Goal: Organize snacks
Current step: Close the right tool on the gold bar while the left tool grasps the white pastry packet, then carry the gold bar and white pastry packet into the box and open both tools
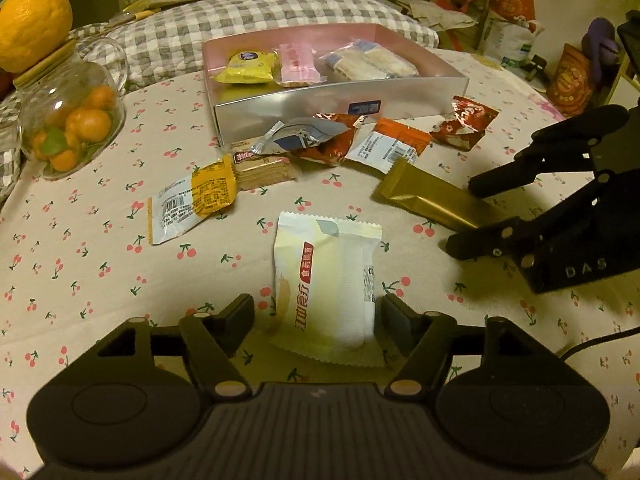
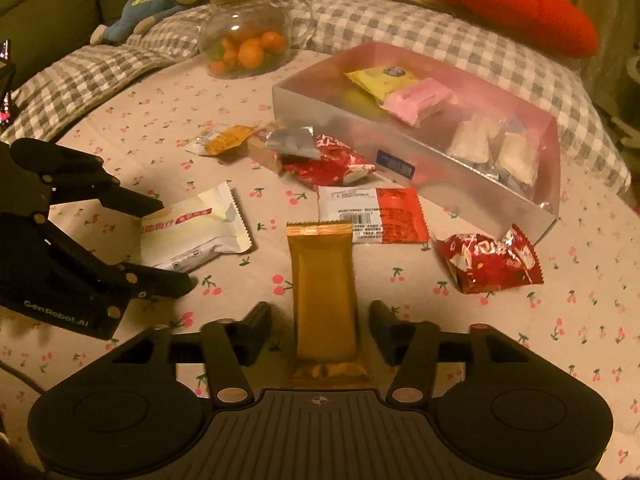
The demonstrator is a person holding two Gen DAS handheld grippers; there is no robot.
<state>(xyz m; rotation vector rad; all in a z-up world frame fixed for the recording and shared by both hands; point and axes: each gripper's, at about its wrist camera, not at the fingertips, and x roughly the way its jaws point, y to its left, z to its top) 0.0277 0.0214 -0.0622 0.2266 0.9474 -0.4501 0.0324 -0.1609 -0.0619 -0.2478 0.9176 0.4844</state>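
My left gripper (image 1: pixel 318 322) is open, its jaws on either side of a white and cream snack packet (image 1: pixel 326 284) that lies on the cherry-print tablecloth; the packet also shows in the right wrist view (image 2: pixel 192 236). My right gripper (image 2: pixel 320 326) is open around a long gold bar wrapper (image 2: pixel 323 292), also seen in the left wrist view (image 1: pixel 436 198). A silver box with a pink inside (image 1: pixel 304 110) holds a yellow packet (image 1: pixel 246 67), a pink packet (image 1: pixel 298 65) and clear-wrapped biscuits (image 1: pixel 370 62).
Loose snacks lie in front of the box: an orange-and-white packet (image 1: pixel 192 204), a cracker pack (image 1: pixel 264 170), a silver pouch (image 1: pixel 300 136), red wrappers (image 1: pixel 464 122) and a red-and-white packet (image 2: pixel 372 210). A glass jar of small oranges (image 1: pixel 68 120) stands at the left.
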